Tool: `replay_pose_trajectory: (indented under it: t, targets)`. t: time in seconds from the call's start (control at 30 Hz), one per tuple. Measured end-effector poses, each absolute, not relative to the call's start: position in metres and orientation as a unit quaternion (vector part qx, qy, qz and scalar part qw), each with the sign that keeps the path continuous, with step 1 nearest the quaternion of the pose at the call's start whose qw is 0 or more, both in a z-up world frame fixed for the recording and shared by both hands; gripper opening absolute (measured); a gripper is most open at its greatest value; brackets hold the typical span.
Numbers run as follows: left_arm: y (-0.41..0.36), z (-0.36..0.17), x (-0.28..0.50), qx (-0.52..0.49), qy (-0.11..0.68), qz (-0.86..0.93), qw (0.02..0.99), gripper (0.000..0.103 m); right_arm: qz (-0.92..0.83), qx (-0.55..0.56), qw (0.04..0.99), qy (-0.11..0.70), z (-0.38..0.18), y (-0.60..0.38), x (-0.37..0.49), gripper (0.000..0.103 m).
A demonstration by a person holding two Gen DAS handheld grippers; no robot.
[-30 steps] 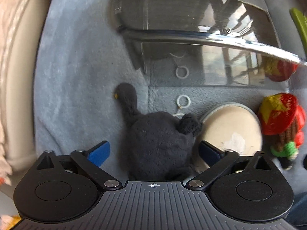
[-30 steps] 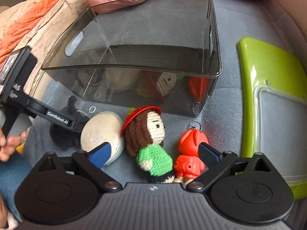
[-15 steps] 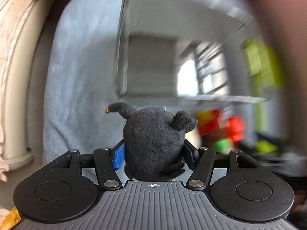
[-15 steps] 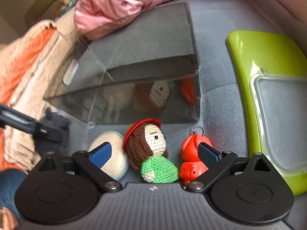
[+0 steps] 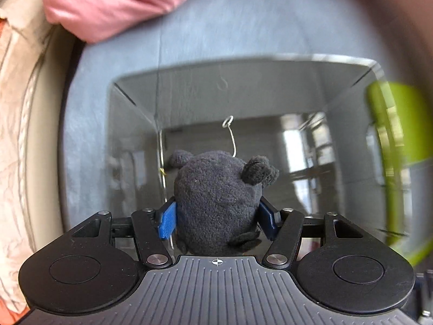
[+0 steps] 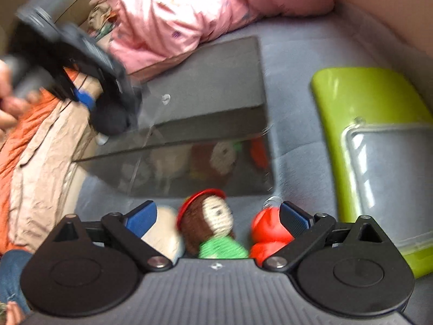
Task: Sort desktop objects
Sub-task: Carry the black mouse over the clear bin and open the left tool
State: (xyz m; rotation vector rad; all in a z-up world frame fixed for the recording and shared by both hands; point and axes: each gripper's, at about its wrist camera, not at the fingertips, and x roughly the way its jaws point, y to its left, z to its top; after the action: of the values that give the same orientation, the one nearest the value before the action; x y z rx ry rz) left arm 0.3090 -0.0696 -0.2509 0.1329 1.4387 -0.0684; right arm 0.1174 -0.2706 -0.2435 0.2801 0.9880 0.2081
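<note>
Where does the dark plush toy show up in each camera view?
Left wrist: the plush sits at centre bottom, clamped in the left gripper, above the open bin.
Right wrist: the plush is at upper left, held over the bin's left edge; the right gripper is open at the bottom.
Shared landmark: the green lid, right of the bin in both.

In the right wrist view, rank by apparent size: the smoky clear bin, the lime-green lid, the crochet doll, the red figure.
1. Smoky clear plastic bin
2. Lime-green plastic lid, partly cropped, so unsure against the bin
3. Crochet doll in green sweater
4. Red plastic figure, partly hidden; close to the doll
</note>
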Motion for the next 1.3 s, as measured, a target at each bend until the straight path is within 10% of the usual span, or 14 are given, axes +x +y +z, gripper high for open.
replay_pose_trajectory:
  t: [0.57,0.73,0.87,1.3]
  targets:
    - [-0.059,-0.317,0.311,0.112,0.705,-0.023,0.7,0.07,0.097,0.134,0.845,0.509,-0.27,-0.268,0.142,0.099]
    - [-0.055,-0.296,0.299,0.08,0.697,-0.033,0.712,0.07,0.096,0.118,0.844,0.514,-0.274,-0.264,0.144,0.099]
    - [-0.05,-0.268,0.283,0.063,0.67,-0.038,0.739,0.093,0.095,0.105,0.844,0.518,-0.277,-0.26,0.145,0.099]
    - [-0.054,-0.161,0.205,-0.058,0.598,-0.317,0.734,0.094,0.127,0.028,0.883,0.451,-0.246,-0.244,0.118,0.1]
